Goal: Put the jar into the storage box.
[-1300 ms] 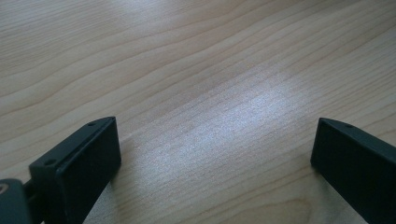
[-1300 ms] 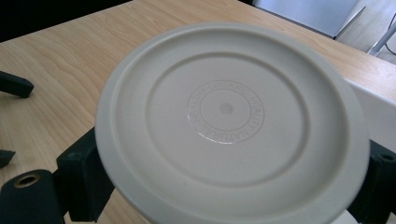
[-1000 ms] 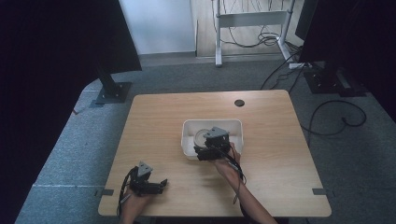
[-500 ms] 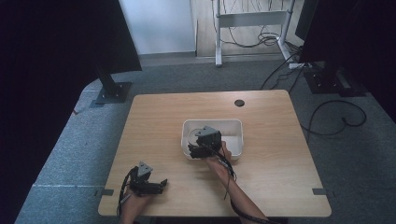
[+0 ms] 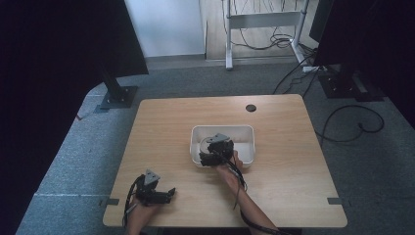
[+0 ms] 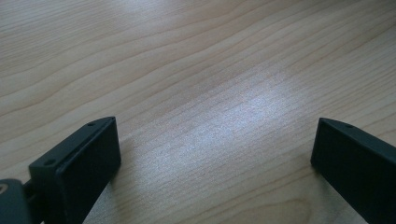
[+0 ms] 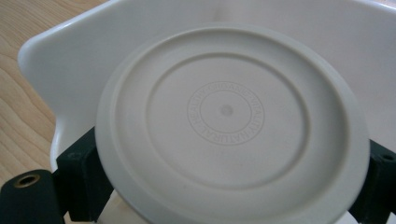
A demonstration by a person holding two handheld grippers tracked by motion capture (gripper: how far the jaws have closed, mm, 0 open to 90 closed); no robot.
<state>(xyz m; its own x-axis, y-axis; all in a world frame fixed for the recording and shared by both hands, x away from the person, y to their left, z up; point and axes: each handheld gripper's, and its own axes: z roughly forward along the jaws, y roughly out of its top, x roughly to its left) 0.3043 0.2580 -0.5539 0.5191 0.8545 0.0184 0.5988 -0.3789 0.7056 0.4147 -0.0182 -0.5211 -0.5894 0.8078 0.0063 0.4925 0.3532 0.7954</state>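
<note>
Your right gripper [image 5: 211,155] sits over the near-left part of the white bin [image 5: 247,131], which rests at the centre of the table [image 5: 161,122]. In the right gripper view, the round off-white lid [image 7: 231,123] lies between the two jaws, one at each edge of it, gripped, with the bin wall just behind. Your left gripper [image 5: 166,195] rests near the table's near-left edge, well apart from the bin, jaws spread wide over bare wood.
</note>
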